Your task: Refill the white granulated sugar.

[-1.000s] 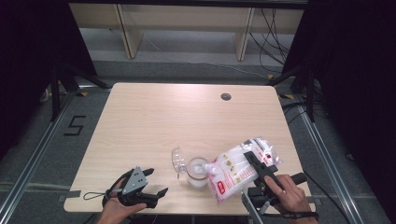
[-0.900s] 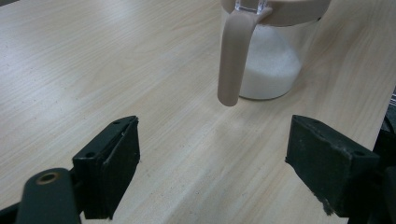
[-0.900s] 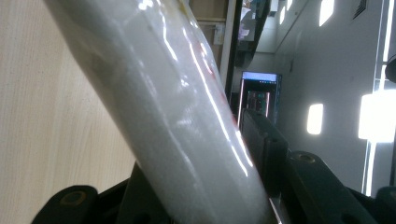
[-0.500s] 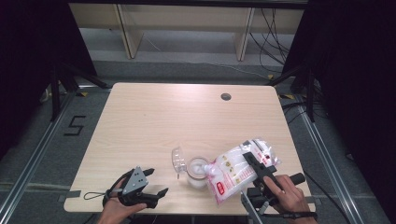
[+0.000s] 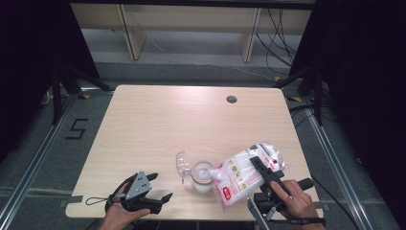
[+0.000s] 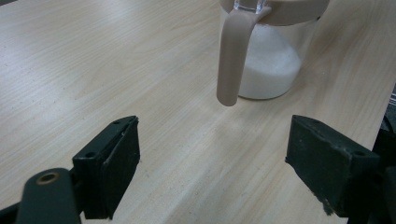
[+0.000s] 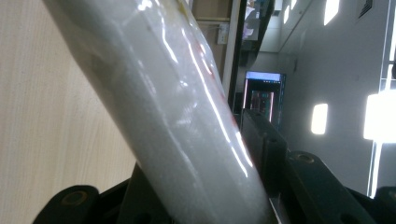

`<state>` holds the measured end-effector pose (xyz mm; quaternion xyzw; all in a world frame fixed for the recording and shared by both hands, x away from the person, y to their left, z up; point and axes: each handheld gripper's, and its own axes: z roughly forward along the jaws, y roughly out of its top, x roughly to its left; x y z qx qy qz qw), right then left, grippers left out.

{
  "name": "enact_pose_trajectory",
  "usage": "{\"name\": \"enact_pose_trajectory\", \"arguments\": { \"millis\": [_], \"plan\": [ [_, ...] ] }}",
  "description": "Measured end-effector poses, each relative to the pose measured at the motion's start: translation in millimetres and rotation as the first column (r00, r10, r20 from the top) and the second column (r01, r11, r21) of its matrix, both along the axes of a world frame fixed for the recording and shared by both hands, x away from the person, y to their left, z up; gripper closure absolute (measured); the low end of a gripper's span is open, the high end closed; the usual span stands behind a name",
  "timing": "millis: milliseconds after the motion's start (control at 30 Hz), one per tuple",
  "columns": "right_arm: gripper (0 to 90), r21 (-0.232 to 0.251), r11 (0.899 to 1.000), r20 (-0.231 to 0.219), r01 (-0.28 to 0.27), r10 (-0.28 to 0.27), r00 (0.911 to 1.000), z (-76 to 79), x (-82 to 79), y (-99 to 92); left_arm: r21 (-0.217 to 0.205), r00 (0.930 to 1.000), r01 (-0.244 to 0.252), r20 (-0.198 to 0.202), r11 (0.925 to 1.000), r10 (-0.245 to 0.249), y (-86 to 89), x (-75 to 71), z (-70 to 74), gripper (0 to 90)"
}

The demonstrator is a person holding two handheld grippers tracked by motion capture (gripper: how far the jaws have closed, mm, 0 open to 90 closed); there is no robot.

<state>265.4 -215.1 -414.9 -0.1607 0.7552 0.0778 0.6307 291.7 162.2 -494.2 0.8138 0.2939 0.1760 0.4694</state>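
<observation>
A clear jar (image 5: 202,175) partly filled with white grains stands near the table's front edge, its hinged lid (image 5: 182,164) swung open to the left. My right gripper (image 5: 258,168) is shut on a white plastic bag (image 5: 239,173) with red print, tilted so one corner hangs over the jar's mouth. In the right gripper view the bag (image 7: 177,116) lies slanted between the jaws. My left gripper (image 5: 160,187) rests open on the table left of the jar. Its view shows the jar (image 6: 273,51) and a beige lid clasp (image 6: 231,60) ahead, nothing between the fingers (image 6: 112,163).
The light wooden table (image 5: 158,120) has a round cable hole (image 5: 231,99) at its back right. Wooden shelving (image 5: 191,28) stands beyond the far edge, and floor rails run along both sides. A person's hands hold both grippers at the front edge.
</observation>
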Motion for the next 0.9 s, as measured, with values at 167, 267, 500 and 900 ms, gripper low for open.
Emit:
{"name": "enact_pose_trajectory", "arguments": {
  "millis": [167,267,500,900],
  "plan": [
    [65.9,0.035,0.999,-0.022,0.012,-0.012,0.9997,-2.5,0.2,0.3,0.012,1.0000,0.005,0.007,0.9999,-0.005,1.1,0.5,0.5,17.0],
    [66.0,0.007,1.000,-0.003,0.000,0.000,1.0000,0.2,1.6,0.2,-0.003,0.9999,-0.006,-0.015,1.0000,0.006,-0.3,-1.2,-0.5,17.0],
    [66.3,0.031,0.999,-0.021,0.015,-0.014,0.9997,-2.2,1.2,-1.9,-0.005,1.0000,0.000,-0.006,1.0000,0.000,-1.5,-0.5,-1.5,17.0],
    [67.1,-0.004,1.000,0.015,-0.009,0.009,0.9999,-2.2,-0.1,-0.1,0.005,0.9999,0.005,-0.009,1.0000,-0.005,-0.4,-0.8,-0.6,17.0]
  ]
}}
